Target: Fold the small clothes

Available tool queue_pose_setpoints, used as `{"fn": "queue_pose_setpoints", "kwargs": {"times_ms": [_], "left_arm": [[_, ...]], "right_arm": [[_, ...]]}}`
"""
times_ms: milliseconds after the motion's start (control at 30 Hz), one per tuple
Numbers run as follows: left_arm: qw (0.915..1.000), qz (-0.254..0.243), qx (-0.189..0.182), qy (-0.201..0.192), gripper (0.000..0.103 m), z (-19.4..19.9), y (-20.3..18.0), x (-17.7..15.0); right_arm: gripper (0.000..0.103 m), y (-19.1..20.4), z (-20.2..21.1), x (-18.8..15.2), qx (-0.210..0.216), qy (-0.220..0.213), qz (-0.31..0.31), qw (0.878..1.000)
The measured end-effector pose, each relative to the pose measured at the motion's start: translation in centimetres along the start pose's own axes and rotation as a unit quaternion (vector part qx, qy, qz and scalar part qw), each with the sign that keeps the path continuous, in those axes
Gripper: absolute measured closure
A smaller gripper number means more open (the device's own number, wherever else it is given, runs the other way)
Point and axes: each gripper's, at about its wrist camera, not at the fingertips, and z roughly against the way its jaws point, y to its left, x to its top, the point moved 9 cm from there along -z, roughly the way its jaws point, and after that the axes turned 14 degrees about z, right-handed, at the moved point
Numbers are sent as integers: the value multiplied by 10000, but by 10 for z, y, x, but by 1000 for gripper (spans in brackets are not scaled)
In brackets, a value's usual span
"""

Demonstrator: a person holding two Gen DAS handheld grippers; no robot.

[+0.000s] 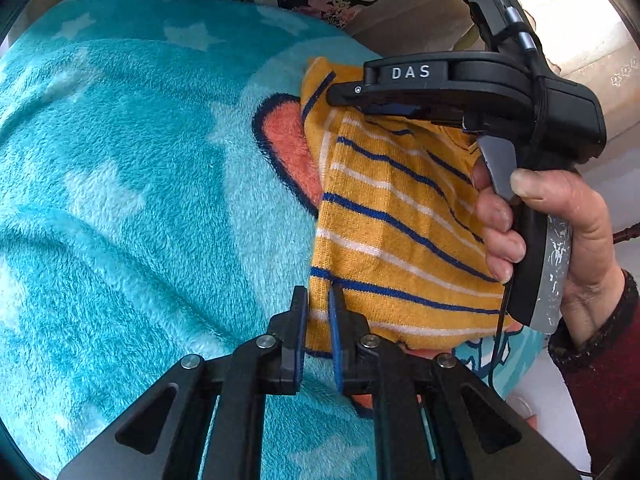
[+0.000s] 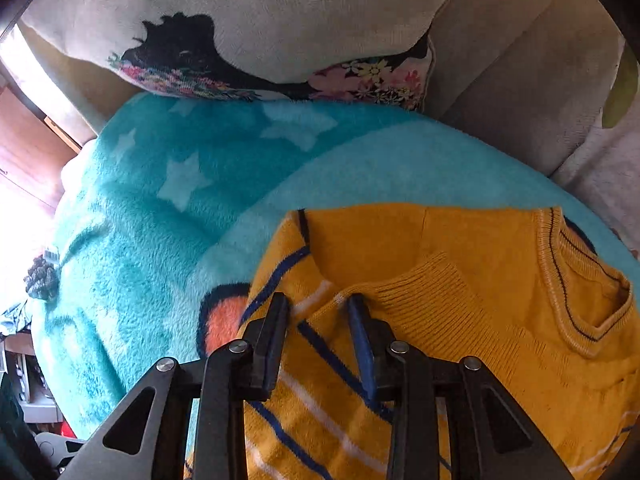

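Note:
A small yellow knit sweater with blue and white stripes lies on a turquoise fleece blanket. My left gripper is narrowly parted, with the sweater's near left edge between its jaws. In the left wrist view my right gripper, held by a hand, is at the sweater's far edge. In the right wrist view the right gripper is open over a folded striped part of the sweater, whose ribbed collar shows at the right.
The blanket covers a sofa seat. A floral cushion leans at the back. Beige sofa cushions stand at the right. An orange patch of the blanket's print lies beside the sweater.

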Motion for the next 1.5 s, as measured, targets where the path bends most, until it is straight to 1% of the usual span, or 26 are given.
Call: {"fn": "queue_pose_setpoints", "kwargs": {"times_ms": [100, 167, 200, 233, 267, 300, 333, 367, 433, 467, 500, 533, 600, 700, 767, 800, 833, 867, 933, 1033, 1100, 1133, 1167, 1267, 1367, 1500], "left_arm": [[9996, 175, -218, -104, 93, 14, 6, 7], [9987, 284, -397, -159, 93, 17, 9, 13], [9985, 305, -445, -121, 91, 15, 10, 15], [9984, 308, -469, -58, 83, 11, 10, 16], [9982, 283, -528, -17, 75, 7, 8, 16], [9979, 227, -609, 12, 71, 4, 4, 14], [9975, 174, -677, 71, 63, -1, 0, 11], [9967, 144, -779, 176, 60, -7, -7, 5], [9938, 136, -1008, 451, 60, -18, -17, -7], [9929, 153, -1027, 573, 62, -24, -20, -14], [9918, 198, -1065, 676, 69, -29, -22, -20], [9906, 225, -1112, 761, 81, -32, -24, -25], [9915, 235, -1085, 673, 82, -30, -24, -26], [9874, 522, -1333, 672, 82, -20, -19, -22], [9879, 568, -1311, 596, 82, -16, -17, -23], [9887, 575, -1275, 537, 82, -13, -17, -23], [9892, 592, -1249, 481, 82, -10, -16, -24], [9900, 589, -1214, 404, 82, -6, -16, -27], [9914, 567, -1153, 237, 82, 8, -17, -30], [9926, 603, -1050, -36, 82, 39, -15, -35], [9907, 714, -1105, -352, 82, 68, -17, -37], [9891, 794, -1125, -530, 82, 83, -25, -51], [9882, 840, -1095, -669, 82, 95, -24, -54], [9878, 906, -775, -1000, 81, 117, -22, -63], [9882, 1003, -449, -1068, 81, 115, -19, -80], [9896, 1117, -358, -826, 81, 77, -36, -99]], "right_arm": [[68, -9, 22, 1, 183, -179, -389, 9989], [61, -10, 35, 0, 261, -222, -562, 9978], [55, -7, 38, -2, 302, -205, -597, 9975], [49, -3, 38, -4, 338, -110, -586, 9977], [47, 4, 34, -8, 337, 43, -531, 9980], [47, 10, 29, -11, 296, 185, -457, 9983], [47, 17, 24, -14, 213, 331, -359, 9986], [47, 24, 17, -18, 99, 460, -224, 9986], [40, 35, 7, -21, -240, 583, 88, 9980], [38, 42, 4, -21, -380, 641, 239, 9969], [34, 48, 0, -21, -517, 711, 389, 9954], [32, 51, -4, -22, -641, 792, 513, 9935], [30, 58, -12, -25, -908, 1038, 824, 9870], [31, 66, -18, -28, -1252, 1262, 1274, 9758], [34, 71, -19, -30, -1414, 1361, 1551, 9682], [43, 73, -18, -30, -1490, 1383, 1617, 9657], [63, 71, -16, -31, -1658, 1400, 1691, 9614], [71, 72, -13, -31, -1746, 1360, 1776, 9589], [87, 75, -4, -33, -1573, 1113, 1820, 9642], [90, 68, 27, -35, -1129, 520, 1598, 9793], [90, 53, 57, -37, -829, 124, 1375, 9869], [90, 46, 73, -39, -663, -93, 1285, 9894], [90, 37, 89, -42, -507, -291, 1195, 9911], [90, -10, 139, -60, -319, -734, 878, 9929], [90, -67, 176, -92, -156, -1050, 393, 9936], [90, -153, 200, -144, -181, -1211, -267, 9921]]}}
